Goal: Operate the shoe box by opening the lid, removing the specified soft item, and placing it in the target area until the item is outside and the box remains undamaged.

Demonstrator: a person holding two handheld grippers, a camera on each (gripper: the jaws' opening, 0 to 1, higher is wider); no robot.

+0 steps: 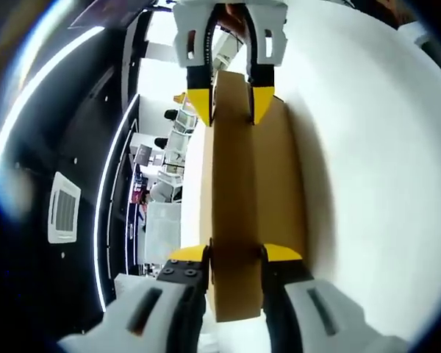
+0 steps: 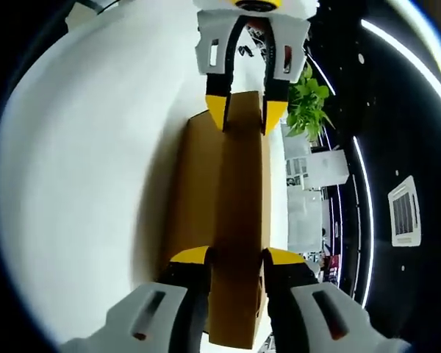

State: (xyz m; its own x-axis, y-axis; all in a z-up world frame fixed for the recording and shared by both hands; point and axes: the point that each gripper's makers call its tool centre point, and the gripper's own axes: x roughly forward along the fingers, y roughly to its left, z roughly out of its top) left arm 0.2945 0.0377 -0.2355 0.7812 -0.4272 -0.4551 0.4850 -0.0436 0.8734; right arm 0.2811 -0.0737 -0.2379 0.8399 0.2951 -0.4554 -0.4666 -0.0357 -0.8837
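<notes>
Two grippers face each other across the shoe box (image 1: 242, 213), one at each end. In the left gripper view, the left gripper (image 1: 235, 257) has its yellow-tipped jaws closed on the near edge of the cardboard, while the right gripper (image 1: 231, 107) comes in from the top of the picture and pinches the far end. The right gripper view mirrors this: the right gripper (image 2: 235, 257) clamps the near edge and the left gripper (image 2: 246, 110) holds the opposite one. Each pair of jaws is gripping cardboard, with a raised band of the box running between them.

The box rests on a white table (image 1: 375, 184), its long side lying against the surface, well inside the table's edge.

My judgement is that the opening step is in hand: both grippers appear to hold the lid by its two short ends, ready to lift it. The next move calls for an even, level raise at both ends, so the lid slides off without twisting or creasing the cardboard.

As for contents, the box looks closed and I cannot tell what is inside; the soft item is hidden. A green plant (image 2: 309, 110) stands beyond the table.
</notes>
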